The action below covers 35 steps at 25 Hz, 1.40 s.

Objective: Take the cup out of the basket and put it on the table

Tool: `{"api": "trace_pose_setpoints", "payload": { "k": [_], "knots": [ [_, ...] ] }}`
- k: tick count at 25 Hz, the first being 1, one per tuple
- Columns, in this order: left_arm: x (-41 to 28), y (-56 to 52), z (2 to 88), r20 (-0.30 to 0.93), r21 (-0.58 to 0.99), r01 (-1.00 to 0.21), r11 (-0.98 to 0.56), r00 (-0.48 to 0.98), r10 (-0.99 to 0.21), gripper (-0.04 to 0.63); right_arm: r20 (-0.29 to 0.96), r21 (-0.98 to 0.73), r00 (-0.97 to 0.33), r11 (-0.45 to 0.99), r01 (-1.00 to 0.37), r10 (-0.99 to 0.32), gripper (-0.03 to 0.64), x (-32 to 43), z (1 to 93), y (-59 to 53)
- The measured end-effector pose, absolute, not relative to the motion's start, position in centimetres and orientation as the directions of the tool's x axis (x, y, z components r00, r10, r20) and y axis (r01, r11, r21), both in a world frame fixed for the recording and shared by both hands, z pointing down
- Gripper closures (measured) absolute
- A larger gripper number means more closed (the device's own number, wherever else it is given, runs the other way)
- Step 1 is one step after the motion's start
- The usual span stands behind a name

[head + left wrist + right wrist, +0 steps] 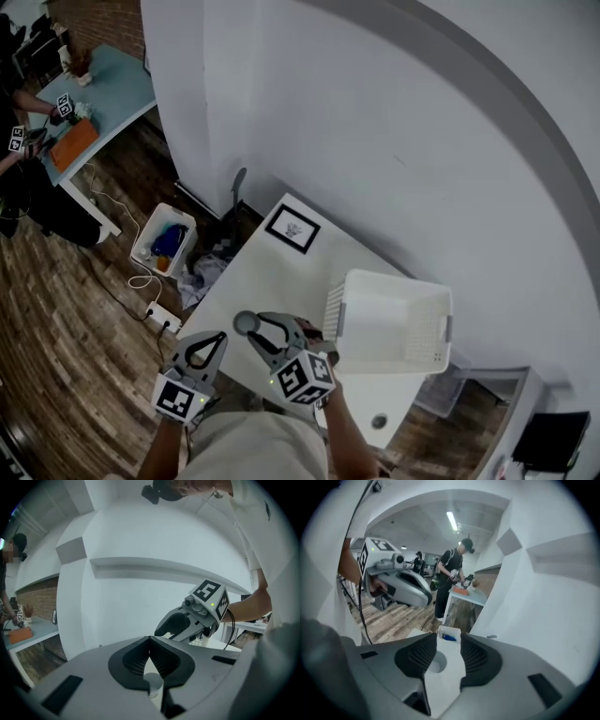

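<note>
- Left claw (150, 641) (214, 337): nearest the lens. Its dark ribbed pads meet at the tips and it grips nothing. It hangs well to the left of the basket.
- Right claw (449, 639) (265, 330): grey, with a marker cube behind it, just left of the basket. The two black pads stand partly apart and press on nothing. The white surface shows through the gap.
- Small pale round cup (246, 322) (432, 662) (152, 682): upright on the surface, outside the basket and to its left. It stands under the right claw's tips and is free of both pads.
- White slotted plastic basket (335, 312): rectangular, with its open side up. It rests on the right part of the surface.
- White rectangular surface (272, 272): it carries the basket and the cup.
- Black-framed white card (292, 228): flat on the surface, beyond the basket's far-left corner.
- White floor bin with blue contents (164, 242): on the wooden floor, far left of the basket.
</note>
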<state>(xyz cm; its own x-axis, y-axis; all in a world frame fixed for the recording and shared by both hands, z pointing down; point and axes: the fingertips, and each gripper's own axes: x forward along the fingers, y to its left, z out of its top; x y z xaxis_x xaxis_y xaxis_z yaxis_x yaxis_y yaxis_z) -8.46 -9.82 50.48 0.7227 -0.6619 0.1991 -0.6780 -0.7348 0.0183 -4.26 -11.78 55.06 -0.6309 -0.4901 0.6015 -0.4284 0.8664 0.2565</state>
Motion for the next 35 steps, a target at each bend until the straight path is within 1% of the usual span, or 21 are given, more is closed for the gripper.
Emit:
{"api": "trace_pose_setpoints", "payload": {
  "k": [1, 5, 10, 11, 13, 14, 15, 23, 35],
  "knots": [
    [-8.5, -9.8, 50.0, 0.187, 0.026, -0.679, -0.733, 0.724, -0.664, 0.595, 0.56, 0.246, -0.65, 0.852, -0.462, -0.514, 0.471, -4.2, 53.7, -11.8],
    [-8.5, -9.9, 47.9, 0.14, 0.067, -0.684, -0.726, 0.727, -0.672, 0.595, 0.417, 0.186, -0.698, 0.806, -0.562, -0.583, 0.547, -3.7, 49.4, -11.6],
    [-8.3, -9.9, 45.9, 0.103, 0.071, -0.678, -0.731, 0.734, -0.671, 0.595, 0.292, 0.145, -0.74, 0.793, -0.592, -0.606, 0.592, -3.2, 45.8, -11.1],
    [-8.3, -9.8, 45.6, 0.097, 0.071, -0.676, -0.733, 0.736, -0.67, 0.595, 0.239, 0.123, -0.751, 0.786, -0.605, -0.615, 0.6, -3.2, 45.0, -11.0],
    [-8.3, -9.9, 45.1, 0.089, 0.075, -0.673, -0.736, 0.74, -0.667, 0.595, 0.052, 0.039, -0.76, 0.761, -0.647, -0.648, 0.606, -3.3, 42.5, -11.3],
    [-8.3, -9.8, 44.9, 0.086, 0.076, -0.671, -0.737, 0.741, -0.666, 0.595, -0.02, -0.003, -0.752, 0.753, -0.658, -0.658, 0.606, -3.3, 41.6, -11.3],
    [-8.2, -9.8, 44.8, 0.082, 0.075, -0.67, -0.739, 0.743, -0.665, 0.595, -0.049, -0.029, -0.749, 0.75, -0.661, -0.661, 0.606, -3.1, 41.4, -11.1],
    [-8.1, -9.7, 44.2, 0.048, 0.082, -0.659, -0.747, 0.752, -0.658, 0.595, -0.061, -0.063, -0.726, 0.728, -0.683, -0.685, 0.606, -1.9, 42.3, -10.6],
    [-8.5, -9.7, 43.6, 0.001, 0.071, -0.649, -0.757, 0.759, -0.651, 0.595, -0.079, -0.058, -0.698, 0.702, -0.71, -0.712, 0.607, -1.5, 42.5, -10.3]
  ]
}}
